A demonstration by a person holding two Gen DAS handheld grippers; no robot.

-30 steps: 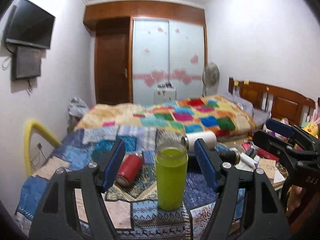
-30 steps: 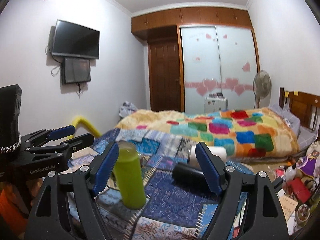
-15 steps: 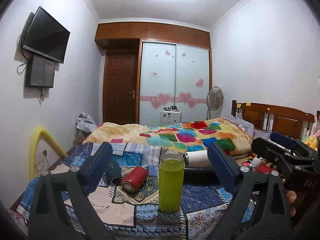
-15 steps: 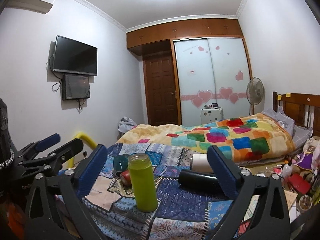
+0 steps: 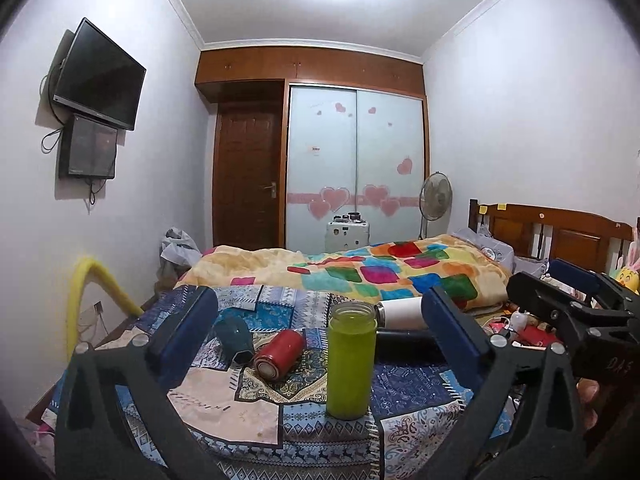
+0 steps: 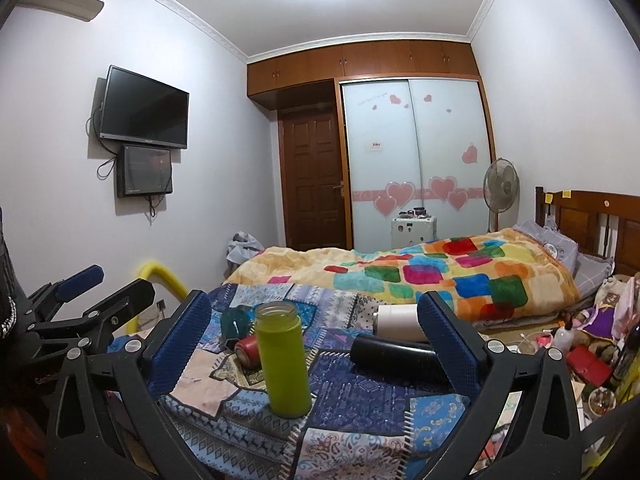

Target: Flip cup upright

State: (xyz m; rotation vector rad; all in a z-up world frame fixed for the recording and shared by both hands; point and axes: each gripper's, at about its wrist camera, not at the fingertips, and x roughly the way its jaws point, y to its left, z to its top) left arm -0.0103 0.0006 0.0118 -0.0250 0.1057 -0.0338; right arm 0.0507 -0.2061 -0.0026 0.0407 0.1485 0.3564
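A lime-green cup (image 5: 351, 360) stands upright, mouth up, on a patchwork cloth (image 5: 412, 394); it also shows in the right wrist view (image 6: 284, 360). My left gripper (image 5: 320, 332) is open and empty, pulled back, with the cup between its fingers but farther off. My right gripper (image 6: 312, 332) is open and empty, also back from the cup. Each gripper shows in the other's view: the right one (image 5: 576, 300) and the left one (image 6: 84, 296).
On the cloth lie a red cup (image 5: 280, 354), a dark teal cup (image 5: 236, 336), a black cup (image 6: 396, 356) and a white cup (image 6: 400, 322), all on their sides. A bed with a colourful blanket (image 5: 380, 272) lies behind. Clutter (image 6: 580, 356) sits at the right.
Both grippers have drawn back and risen away from the green cup, and their jaws have widened. The cup stays upright in place.
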